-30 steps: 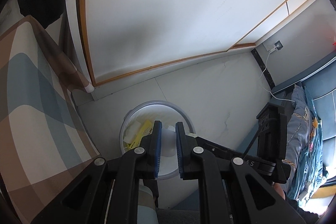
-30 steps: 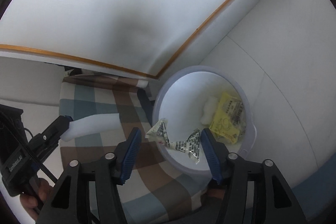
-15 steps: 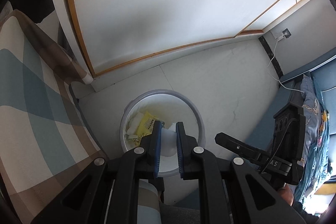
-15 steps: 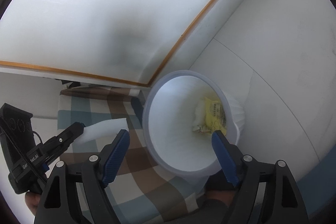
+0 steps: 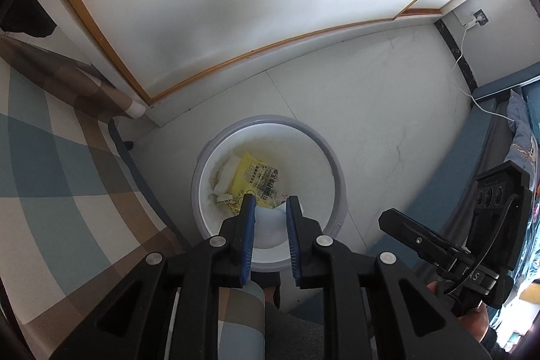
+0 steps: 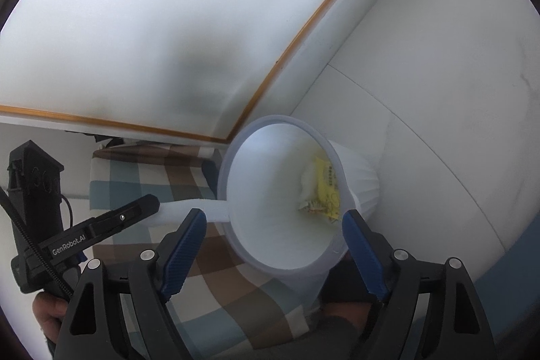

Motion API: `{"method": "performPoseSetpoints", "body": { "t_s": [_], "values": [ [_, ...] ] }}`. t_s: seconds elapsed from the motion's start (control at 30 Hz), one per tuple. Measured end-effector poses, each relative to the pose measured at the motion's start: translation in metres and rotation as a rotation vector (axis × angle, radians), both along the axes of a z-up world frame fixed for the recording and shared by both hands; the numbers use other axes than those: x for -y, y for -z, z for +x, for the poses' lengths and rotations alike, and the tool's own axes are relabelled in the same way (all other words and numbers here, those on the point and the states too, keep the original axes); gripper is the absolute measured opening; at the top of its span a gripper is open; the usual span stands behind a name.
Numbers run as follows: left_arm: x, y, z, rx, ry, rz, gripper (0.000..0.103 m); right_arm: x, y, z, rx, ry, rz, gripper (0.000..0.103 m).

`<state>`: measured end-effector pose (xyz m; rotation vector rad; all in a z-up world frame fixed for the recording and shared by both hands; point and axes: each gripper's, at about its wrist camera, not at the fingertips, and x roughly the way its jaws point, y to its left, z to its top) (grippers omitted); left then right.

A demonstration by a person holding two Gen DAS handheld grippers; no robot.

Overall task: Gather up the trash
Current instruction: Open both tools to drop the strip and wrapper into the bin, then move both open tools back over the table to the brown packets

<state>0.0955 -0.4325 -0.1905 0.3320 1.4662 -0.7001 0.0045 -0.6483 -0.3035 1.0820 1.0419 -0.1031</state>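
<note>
In the left wrist view, the left gripper [image 5: 270, 208] hangs at lower centre over the white bin [image 5: 332, 167], jaws opening around a white foam piece [image 5: 270, 225]; a yellow wrapper [image 5: 251, 177] lies inside. In the right wrist view, the right gripper [image 6: 273, 221] stands released, empty, before the bin [image 6: 233, 167]; the foam piece [image 6: 189, 208] reaches its rim at left.

left gripper [image 5: 269, 204]: pointing down, fingers opening | right gripper [image 6: 274, 220]: fingers spread wide
</note>
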Motion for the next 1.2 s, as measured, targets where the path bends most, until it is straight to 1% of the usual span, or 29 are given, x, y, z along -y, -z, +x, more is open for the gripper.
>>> {"method": "performPoseSetpoints", "body": {
  "t_s": [0.07,0.13,0.17,0.2,0.23,0.27,0.3,0.33,0.43,0.5,0.53,0.63,0.77,1.03,1.13,1.2],
  "values": [
    [0.003,0.005,0.003,-0.02,-0.001,0.018,0.016,0.001,0.0,-0.001,0.002,0.007,0.002,0.083],
    [0.003,0.008,0.006,-0.062,-0.014,0.014,0.016,0.001,0.0,-0.001,0.004,0.007,0.003,0.083],
    [0.003,0.01,0.008,-0.087,-0.021,0.009,0.021,0.002,0.0,-0.002,0.005,0.006,0.001,0.083],
    [0.003,0.01,0.009,-0.1,-0.027,0.01,0.031,0.003,0.0,-0.002,0.005,0.006,0.001,0.083],
    [0.002,0.01,0.009,-0.099,-0.04,0.014,0.039,0.003,-0.001,-0.002,0.006,0.005,0.0,0.083],
    [-0.001,0.009,0.01,-0.085,-0.057,0.011,0.056,0.004,-0.001,-0.002,0.009,0.006,-0.002,0.083],
    [-0.003,0.008,0.01,-0.077,-0.066,-0.001,0.066,0.004,-0.002,-0.003,0.011,0.006,-0.006,0.083],
    [-0.005,0.005,0.01,-0.07,-0.074,-0.016,0.068,0.005,-0.003,-0.003,0.013,0.008,-0.008,0.083],
    [-0.007,-0.001,0.008,-0.054,-0.081,-0.043,0.07,0.006,-0.004,-0.004,0.015,0.007,-0.014,0.083],
    [-0.008,-0.005,0.006,-0.042,-0.08,-0.058,0.076,0.006,-0.004,-0.004,0.011,0.004,-0.024,0.083],
    [-0.007,-0.005,0.006,-0.035,-0.08,-0.06,0.076,0.006,-0.005,-0.004,0.01,0.001,-0.029,0.083],
    [-0.007,-0.006,0.004,0.006,-0.076,-0.039,0.076,0.005,-0.007,-0.006,0.007,-0.003,-0.043,0.083],
    [-0.01,-0.007,0.0,0.03,-0.076,-0.022,0.076,0.005,-0.013,-0.009,0.009,-0.007,-0.065,0.084],
    [-0.018,-0.019,-0.004,0.077,-0.082,-0.021,0.076,0.004,-0.035,-0.011,0.032,-0.015,-0.119,0.086],
    [-0.024,-0.028,-0.005,0.124,-0.093,-0.02,0.076,0.002,-0.045,-0.012,0.045,-0.021,-0.131,0.086],
    [-0.031,-0.036,-0.006,0.143,-0.113,-0.043,0.076,0.001,-0.05,-0.014,0.056,-0.024,-0.133,0.086]
  ]
}}
